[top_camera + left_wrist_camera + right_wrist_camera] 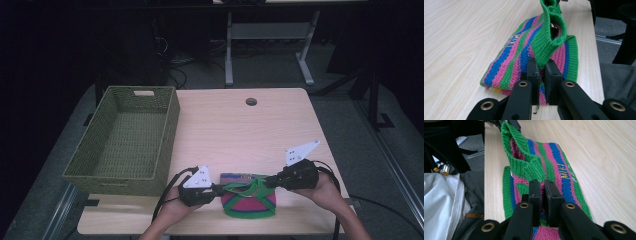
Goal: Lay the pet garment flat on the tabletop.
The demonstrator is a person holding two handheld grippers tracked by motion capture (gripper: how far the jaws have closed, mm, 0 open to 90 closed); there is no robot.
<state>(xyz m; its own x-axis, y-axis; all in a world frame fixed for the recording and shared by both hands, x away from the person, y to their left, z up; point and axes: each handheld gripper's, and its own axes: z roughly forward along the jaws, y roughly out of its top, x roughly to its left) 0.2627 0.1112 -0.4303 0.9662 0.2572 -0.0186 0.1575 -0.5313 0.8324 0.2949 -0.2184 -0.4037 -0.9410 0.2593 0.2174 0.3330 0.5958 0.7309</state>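
Near table's edge, both grippers pinch knitwear (pixel 248 196) (striped).

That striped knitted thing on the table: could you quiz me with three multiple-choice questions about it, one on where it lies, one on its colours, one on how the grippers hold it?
1. Where does the knitted garment lie?
A. in the basket
B. on the table's near edge
C. on the floor

2. What colour is its ribbed trim?
A. green
B. yellow
C. white

3. What are the two grippers doing?
A. both open above it
B. one holds the basket
C. both shut on its trim

Answers:
1 B, it lies between the hands, right of the green basket.
2 A, the ribbing is green beside pink and blue stripes.
3 C, the left gripper and right gripper each pinch green ribbing.
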